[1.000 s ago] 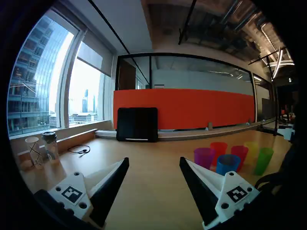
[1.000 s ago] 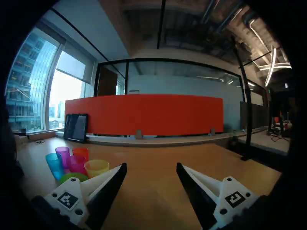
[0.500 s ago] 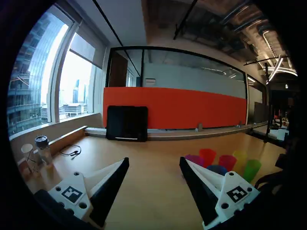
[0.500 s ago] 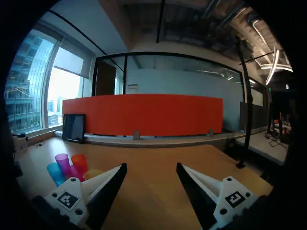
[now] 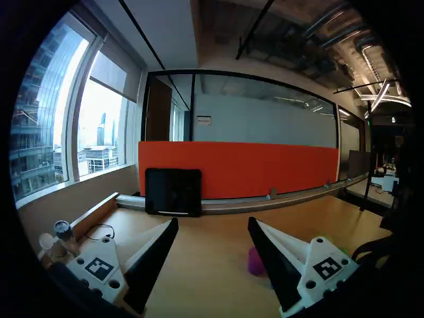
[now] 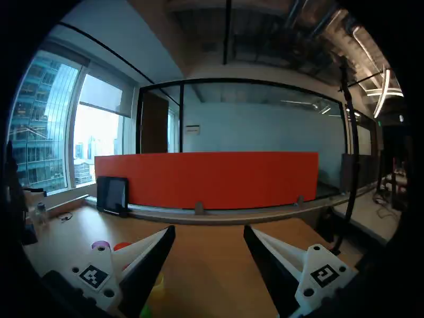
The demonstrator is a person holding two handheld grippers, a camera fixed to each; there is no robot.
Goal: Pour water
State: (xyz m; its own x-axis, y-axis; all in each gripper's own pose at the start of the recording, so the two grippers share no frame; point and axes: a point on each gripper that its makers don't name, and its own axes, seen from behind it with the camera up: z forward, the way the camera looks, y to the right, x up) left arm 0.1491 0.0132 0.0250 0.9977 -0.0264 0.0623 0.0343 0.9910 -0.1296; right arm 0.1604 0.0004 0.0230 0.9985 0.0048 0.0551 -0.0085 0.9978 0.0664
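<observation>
Seemingly at the very start: no pouring done, with grasping and tipping all left to do. Held level above the desk [image 5: 212, 278], aimed at the far orange partition [image 5: 238, 169], jaws wide and empty on both left gripper [image 5: 212, 220] and right gripper [image 6: 209, 228]. Lidded bottle [image 5: 64, 235] at far left by the window ledge. Purple cup [image 5: 256, 261] near, partly behind the left gripper's right finger.

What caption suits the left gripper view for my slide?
Open left gripper over a wooden desk, purple cup just ahead, black tablet before an orange divider.
</observation>
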